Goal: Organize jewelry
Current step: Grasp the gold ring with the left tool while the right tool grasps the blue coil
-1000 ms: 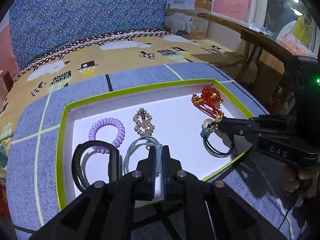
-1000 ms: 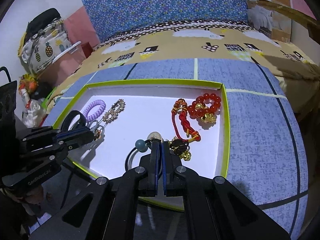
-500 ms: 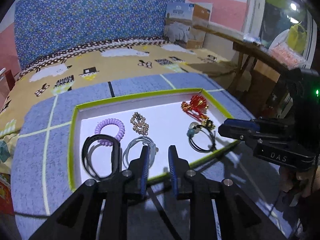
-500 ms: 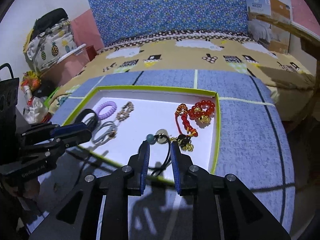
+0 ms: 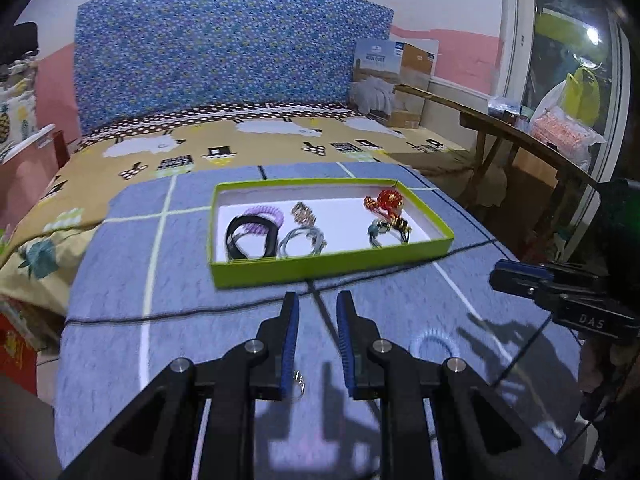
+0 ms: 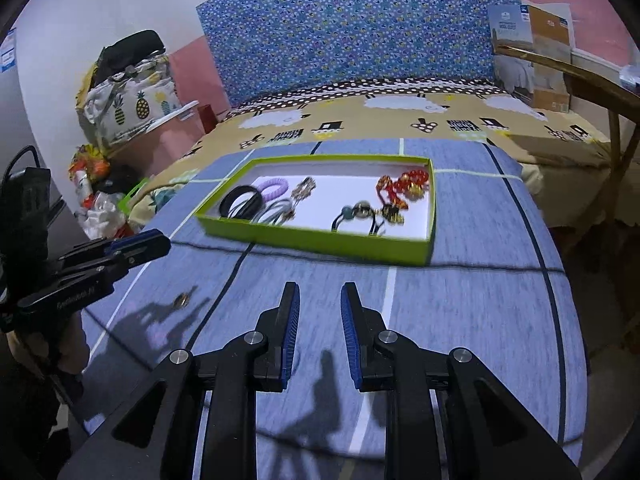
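Note:
A green tray (image 5: 332,265) with a white floor sits on the blue cloth and holds a black band (image 5: 249,236), a purple coil tie (image 5: 265,213), a gold piece (image 5: 303,212), grey ties (image 5: 302,242), red beads (image 5: 387,199) and a dark beaded tie (image 5: 385,233). My left gripper (image 5: 317,304) hovers open and empty over the cloth, short of the tray. My right gripper (image 6: 319,294) is likewise open and empty, well back from the tray (image 6: 320,240). A small gold item (image 6: 183,300) and a faint bluish coil ring (image 5: 434,346) lie loose on the cloth.
A black cable (image 5: 192,312) runs across the cloth in front of the tray. Behind it is a bed with a yellow patterned cover (image 5: 280,148) and a blue headboard (image 5: 224,64). A wooden bench (image 5: 520,140) stands right; bags (image 6: 128,96) are piled left.
Both grippers went from shut on ties inside the tray to open, let them go, and drew back and up. The tray now lies farther ahead.

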A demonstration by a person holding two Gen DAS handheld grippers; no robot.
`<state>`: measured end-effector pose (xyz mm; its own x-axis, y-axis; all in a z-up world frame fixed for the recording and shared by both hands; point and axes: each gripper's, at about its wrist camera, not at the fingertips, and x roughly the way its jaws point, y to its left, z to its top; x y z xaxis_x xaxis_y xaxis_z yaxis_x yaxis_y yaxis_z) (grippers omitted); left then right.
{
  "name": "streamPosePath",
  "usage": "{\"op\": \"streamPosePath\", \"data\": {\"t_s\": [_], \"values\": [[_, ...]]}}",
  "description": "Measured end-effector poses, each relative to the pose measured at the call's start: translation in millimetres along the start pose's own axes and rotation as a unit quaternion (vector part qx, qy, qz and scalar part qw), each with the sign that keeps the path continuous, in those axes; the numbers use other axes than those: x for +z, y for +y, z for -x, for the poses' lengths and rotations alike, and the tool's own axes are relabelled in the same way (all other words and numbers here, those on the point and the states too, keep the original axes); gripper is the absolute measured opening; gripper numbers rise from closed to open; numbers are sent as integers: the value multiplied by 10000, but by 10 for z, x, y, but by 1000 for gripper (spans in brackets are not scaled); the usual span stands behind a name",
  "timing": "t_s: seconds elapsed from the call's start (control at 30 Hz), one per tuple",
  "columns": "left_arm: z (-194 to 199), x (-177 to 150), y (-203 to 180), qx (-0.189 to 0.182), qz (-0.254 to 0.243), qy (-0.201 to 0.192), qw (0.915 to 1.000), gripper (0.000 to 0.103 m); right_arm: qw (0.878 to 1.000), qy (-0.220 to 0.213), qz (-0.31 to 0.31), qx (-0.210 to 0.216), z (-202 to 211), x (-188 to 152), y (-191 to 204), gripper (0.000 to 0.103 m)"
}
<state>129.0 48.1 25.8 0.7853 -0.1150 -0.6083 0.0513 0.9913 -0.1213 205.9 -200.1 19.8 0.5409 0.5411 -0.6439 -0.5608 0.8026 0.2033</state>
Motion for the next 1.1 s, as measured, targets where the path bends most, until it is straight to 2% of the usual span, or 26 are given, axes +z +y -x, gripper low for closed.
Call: {"op": "streamPosePath", "data": {"t_s": [0.43,0.7,1.1], "values": [[278,-483,15,154,139,174,9996,20,9999,143,-49,64,244,-469,161,22],[251,-508,57,194,158,222,9994,20,9998,176,-69,108,214,-496,172,22],[-134,-473,54,316,-135,733,9967,21,9992,377,46,106,-5,-469,224,22]]}}
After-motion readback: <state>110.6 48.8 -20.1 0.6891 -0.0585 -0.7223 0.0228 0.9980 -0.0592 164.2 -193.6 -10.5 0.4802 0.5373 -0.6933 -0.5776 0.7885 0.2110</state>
